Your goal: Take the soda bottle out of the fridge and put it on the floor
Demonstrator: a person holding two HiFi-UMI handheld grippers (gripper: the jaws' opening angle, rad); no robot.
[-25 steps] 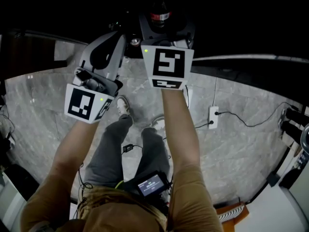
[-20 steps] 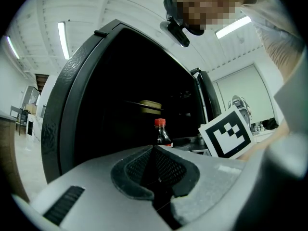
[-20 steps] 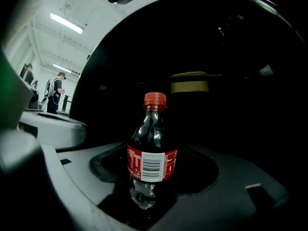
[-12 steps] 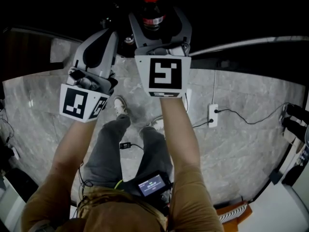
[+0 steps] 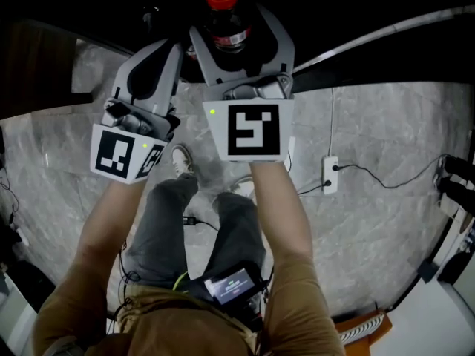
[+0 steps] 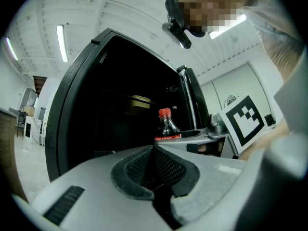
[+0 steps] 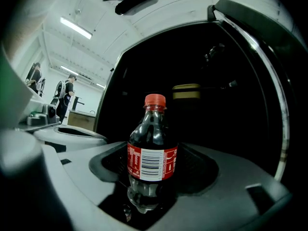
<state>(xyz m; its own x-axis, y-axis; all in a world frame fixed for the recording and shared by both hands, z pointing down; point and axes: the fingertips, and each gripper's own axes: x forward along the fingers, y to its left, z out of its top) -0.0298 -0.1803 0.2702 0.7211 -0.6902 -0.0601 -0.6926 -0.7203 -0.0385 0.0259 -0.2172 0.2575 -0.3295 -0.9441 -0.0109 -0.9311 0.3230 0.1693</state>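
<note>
You're gripping the soda bottle [image 7: 152, 148] upright between the jaws of your right gripper [image 5: 237, 47], holding it in front of the open fridge [image 7: 216, 81], seemingly just outside its dark interior. Your left gripper [image 6: 155, 170] is hovering alongside, its jaws pressed together on nothing.

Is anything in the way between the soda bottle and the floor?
Nothing visible does. The red-capped dark plastic soda bottle is clamped in the right hand-held gripper; bare grey marble floor lies below, with the person's white shoes and a black cable on it.
</note>
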